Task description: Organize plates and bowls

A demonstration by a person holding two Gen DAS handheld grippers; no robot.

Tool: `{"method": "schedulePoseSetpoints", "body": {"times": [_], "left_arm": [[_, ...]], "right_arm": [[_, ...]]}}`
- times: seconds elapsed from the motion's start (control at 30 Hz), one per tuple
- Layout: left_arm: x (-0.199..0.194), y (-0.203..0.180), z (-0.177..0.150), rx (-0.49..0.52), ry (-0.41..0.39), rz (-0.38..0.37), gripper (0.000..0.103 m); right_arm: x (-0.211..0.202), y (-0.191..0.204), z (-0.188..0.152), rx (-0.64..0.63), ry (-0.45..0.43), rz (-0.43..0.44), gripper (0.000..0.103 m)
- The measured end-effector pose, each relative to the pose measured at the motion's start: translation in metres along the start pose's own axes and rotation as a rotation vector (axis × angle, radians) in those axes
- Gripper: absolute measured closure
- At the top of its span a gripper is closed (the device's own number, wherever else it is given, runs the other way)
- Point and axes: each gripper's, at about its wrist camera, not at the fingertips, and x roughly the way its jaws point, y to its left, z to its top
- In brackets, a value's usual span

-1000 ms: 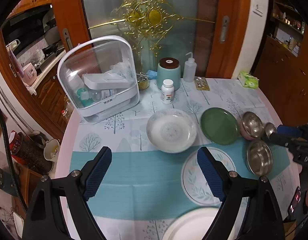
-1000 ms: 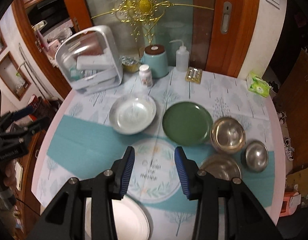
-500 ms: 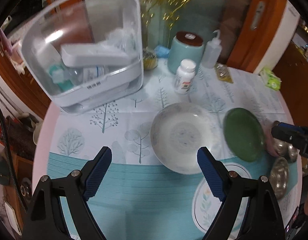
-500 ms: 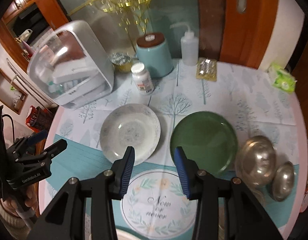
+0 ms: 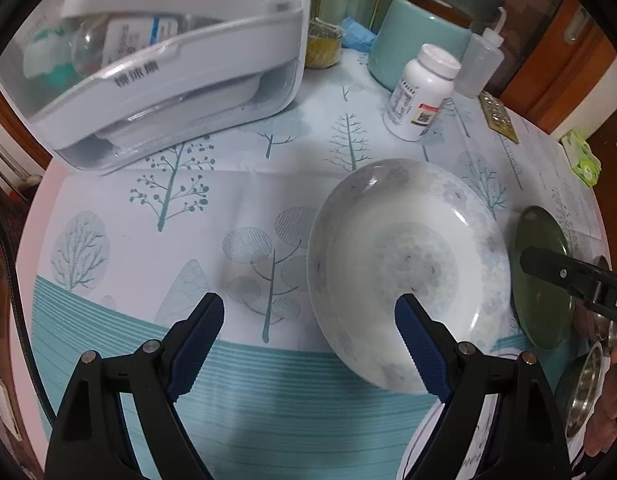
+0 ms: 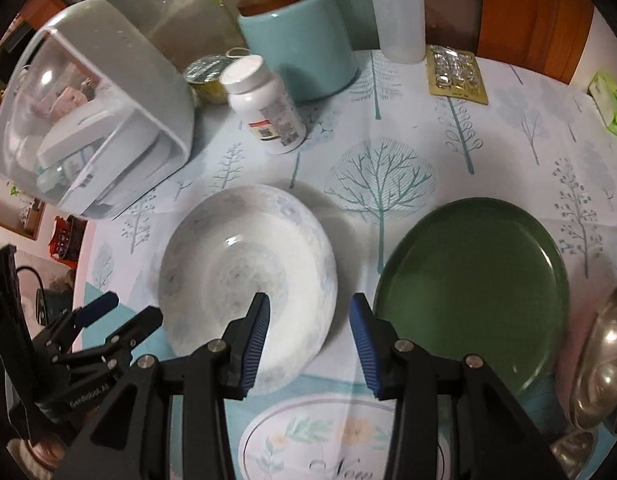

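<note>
left wrist: steep, close | right wrist: same | shared: white bowl

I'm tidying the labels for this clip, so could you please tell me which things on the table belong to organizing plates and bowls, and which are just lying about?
Belongs to the job:
white patterned bowl
green plate
steel bowls
floral plate

Just lying about:
storage box
pill bottle
teal canister
squeeze bottle
blister pack

My right gripper half open over the white bowl's near rim, green plate just right, my left gripper low left.
</note>
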Motion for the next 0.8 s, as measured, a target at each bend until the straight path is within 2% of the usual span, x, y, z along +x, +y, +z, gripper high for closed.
{"method": "schedulePoseSetpoints", "body": {"times": [0.23, 0.37, 0.5, 0.67, 0.77, 0.8], "left_arm": [[0.023, 0.005, 0.002, -0.055, 0.034, -0.036, 0.018], [0.031, 0.005, 0.003, -0.058, 0.037, -0.042, 0.021], [0.04, 0.006, 0.004, -0.074, 0.064, -0.086, 0.04], [0.051, 0.006, 0.007, -0.101, 0.081, -0.123, 0.055], [0.055, 0.004, 0.01, -0.096, 0.087, -0.135, 0.072], [0.056, 0.005, 0.011, -0.096, 0.095, -0.148, 0.086]], "right_arm": [[0.021, -0.009, 0.007, 0.021, 0.007, 0.018, 0.062], [0.033, -0.009, 0.009, 0.02, 0.03, 0.013, 0.071], [0.044, -0.012, 0.01, 0.023, 0.047, 0.01, 0.081], [0.051, -0.012, 0.009, 0.017, 0.063, 0.012, 0.091], [0.052, -0.009, 0.008, 0.004, 0.061, 0.005, 0.093], [0.052, -0.009, 0.009, 0.001, 0.059, 0.003, 0.093]]}}
